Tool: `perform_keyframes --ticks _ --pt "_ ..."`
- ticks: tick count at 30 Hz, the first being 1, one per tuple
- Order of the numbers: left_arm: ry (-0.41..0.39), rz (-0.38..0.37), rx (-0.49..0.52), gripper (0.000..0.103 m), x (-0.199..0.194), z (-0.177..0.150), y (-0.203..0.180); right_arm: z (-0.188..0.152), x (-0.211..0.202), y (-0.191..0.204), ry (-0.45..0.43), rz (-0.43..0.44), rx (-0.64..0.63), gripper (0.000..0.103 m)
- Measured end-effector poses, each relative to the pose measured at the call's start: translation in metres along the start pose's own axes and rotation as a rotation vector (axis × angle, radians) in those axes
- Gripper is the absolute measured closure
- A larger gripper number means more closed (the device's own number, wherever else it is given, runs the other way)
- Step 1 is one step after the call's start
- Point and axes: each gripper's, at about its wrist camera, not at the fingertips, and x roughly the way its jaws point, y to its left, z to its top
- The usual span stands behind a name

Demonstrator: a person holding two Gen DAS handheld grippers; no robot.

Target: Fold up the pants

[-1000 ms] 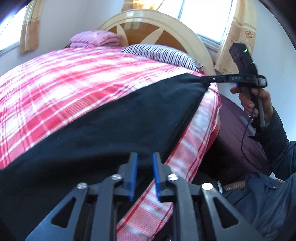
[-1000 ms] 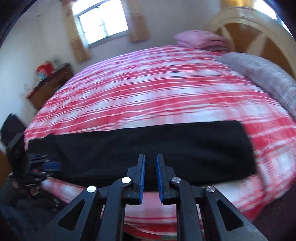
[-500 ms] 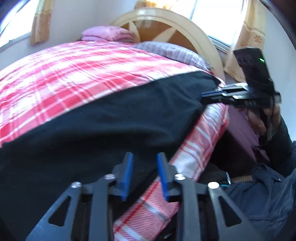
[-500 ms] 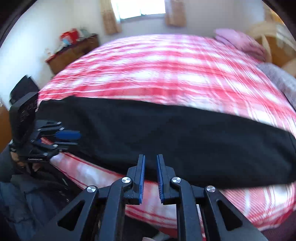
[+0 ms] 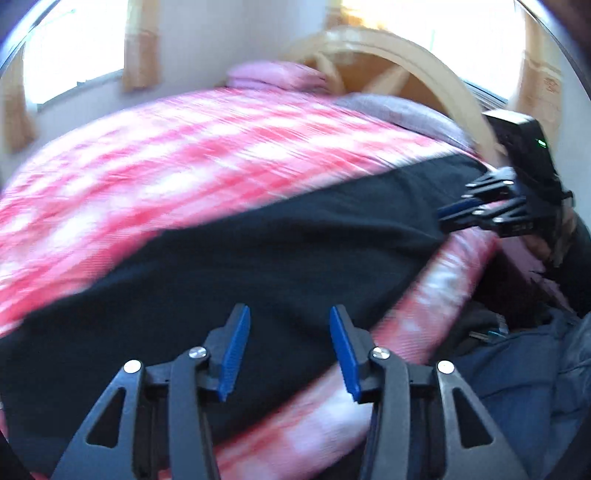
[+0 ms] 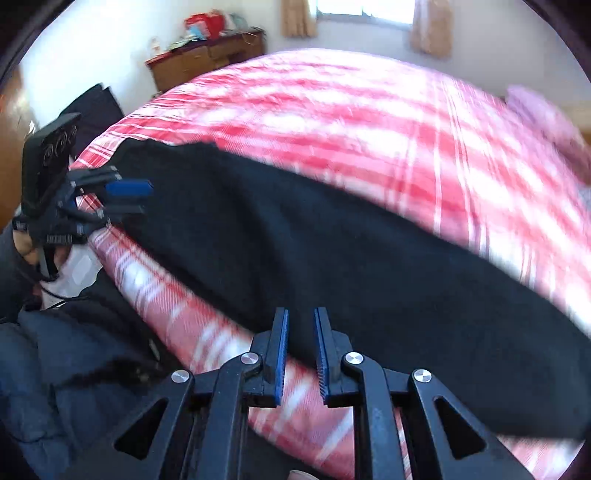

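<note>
Along the near edge of the bed: pants [image 5: 258, 258], black, one long flat band of soft matte knit, apparently already doubled leg on leg, though blur hides any seam. Long axis runs parallel to the mattress edge, from one gripper across to the other.

Left gripper [image 5: 288, 347]: jaws spread wide, blue ribbed pads, empty, poised just over the near hem at its end of the band. The cloth lies directly ahead of and below the fingers.

Right gripper [image 6: 299, 354]: jaws parted only narrowly, nothing between the pads, hovering just above the near hem at the opposite end. In the left wrist view its tips [image 5: 465, 210] sit at the far corner of the fabric; contact cannot be confirmed.

Judgement: each gripper is nearest its own end, so the coming move turns on pinching an end and carrying it along the long axis toward the other. Neither has a hold yet.

Bedspread [image 6: 369, 122]: red, pink and white plaid, woven, lightly puffed, curving down over the mattress side.

Headboard [image 5: 406, 59]: pale wood, arched, with spokes. Beside it a grey pillow [image 5: 399, 110] and a pink folded bundle [image 5: 273, 74].

Dresser [image 6: 207, 62]: brown wood, cluttered top, against the far wall.

Curtains [image 6: 430, 26]: tan, flanking a bright window.
</note>
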Motion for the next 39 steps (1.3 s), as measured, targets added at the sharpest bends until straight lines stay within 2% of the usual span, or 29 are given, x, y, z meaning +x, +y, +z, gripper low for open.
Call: perform_keyframes --ticks 2,5,8,10,12,15,16,21,30,36,39 --pt "-0.021 0.066 -0.055 0.052 -0.016 -0.006 0.029 0.026 0.000 0.001 -0.032 0.016 -0.026 0.088" --pt "-0.034 0.209 -0.123 0.052 -0.034 -0.023 0.074 0.063 -0.004 0.008 -0.080 0.059 -0.049 0.088" --pt "-0.006 0.358 -0.161 0.052 -0.041 -0.046 0.111 0.101 0.003 0.022 -0.125 0.092 -0.068 0.088" --pt "0.035 0.406 -0.238 0.053 -0.038 -0.064 0.136 0.119 0.013 0.031 -0.129 0.115 -0.078 0.088" --pt "-0.047 0.341 -0.293 0.052 -0.044 -0.074 0.147 0.139 0.031 0.042 -0.123 0.128 -0.076 0.088" --pt "-0.077 0.315 -0.284 0.044 -0.043 -0.074 0.145 0.162 0.068 0.054 -0.091 0.154 -0.044 0.088" --pt "-0.080 0.313 -0.276 0.040 -0.039 -0.070 0.141 0.166 0.077 0.057 -0.082 0.165 -0.031 0.088" --pt "-0.100 0.307 -0.268 0.038 -0.042 -0.078 0.144 0.183 0.130 0.064 -0.008 0.275 0.089 0.088" --pt "-0.114 0.281 -0.300 0.035 -0.049 -0.079 0.142 0.184 0.185 0.067 0.118 0.502 0.288 0.088" --pt "-0.096 0.288 -0.260 0.034 -0.050 -0.080 0.138 0.182 0.186 0.068 0.119 0.486 0.303 0.088" --pt "-0.105 0.295 -0.259 0.034 -0.054 -0.080 0.139 0.182 0.181 0.069 0.097 0.462 0.283 0.098"
